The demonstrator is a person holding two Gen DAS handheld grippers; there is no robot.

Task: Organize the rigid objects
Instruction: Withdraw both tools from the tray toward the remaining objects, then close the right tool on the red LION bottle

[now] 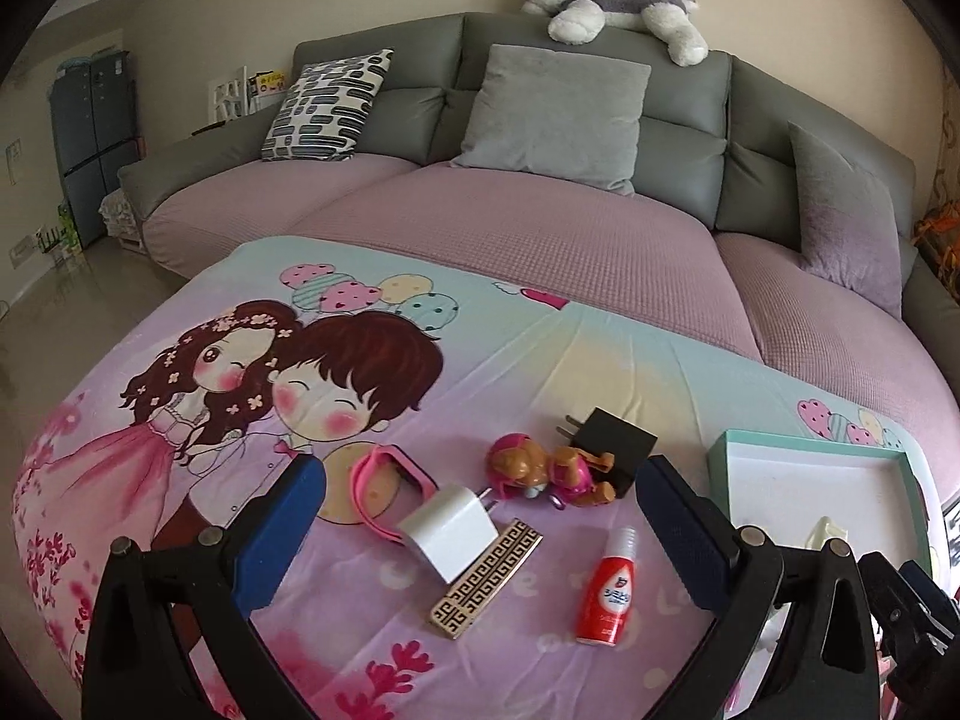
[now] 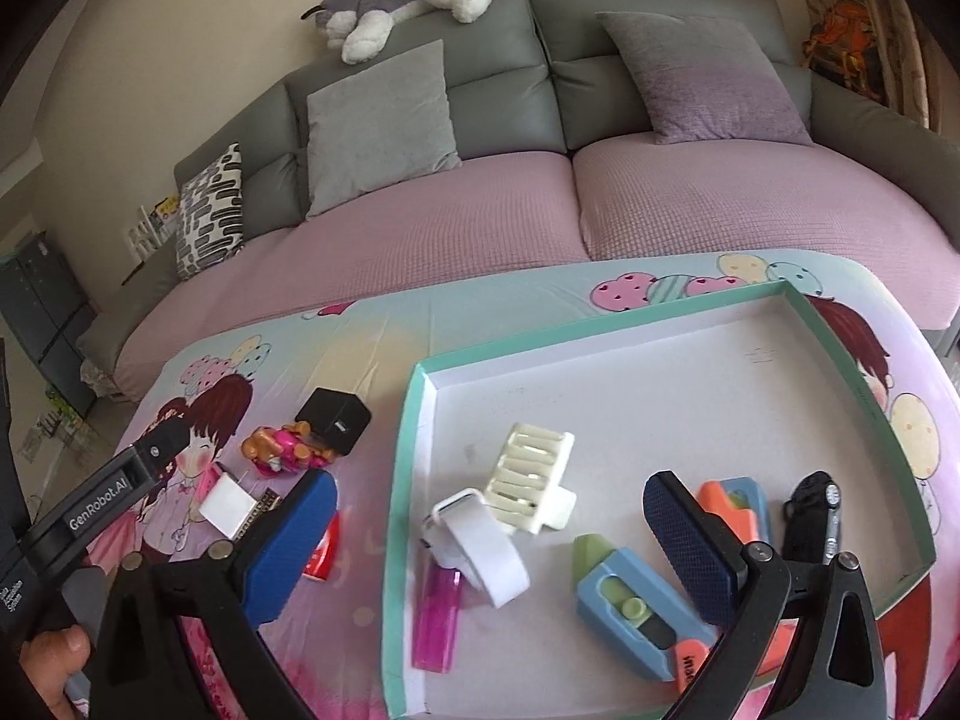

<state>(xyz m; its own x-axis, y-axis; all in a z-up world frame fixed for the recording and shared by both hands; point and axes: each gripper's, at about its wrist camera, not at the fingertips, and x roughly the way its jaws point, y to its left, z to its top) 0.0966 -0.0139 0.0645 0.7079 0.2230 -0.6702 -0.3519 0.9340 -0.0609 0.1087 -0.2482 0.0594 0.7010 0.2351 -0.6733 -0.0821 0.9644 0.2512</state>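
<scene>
While both grippers, left gripper (image 1: 480,516) and right gripper (image 2: 489,540), hover with fingers released, the white charger (image 1: 449,531) lies mid-bench beside the tray (image 2: 408,480): light, rigid, smooth; grasp its flat sides.

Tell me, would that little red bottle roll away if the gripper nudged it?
Probably. The red bottle lies on its side and looks round, so a sideways nudge could roll it. The cartoon sheet beneath looks soft, which might slow it. Its smooth plastic may slip when pinched.
</scene>
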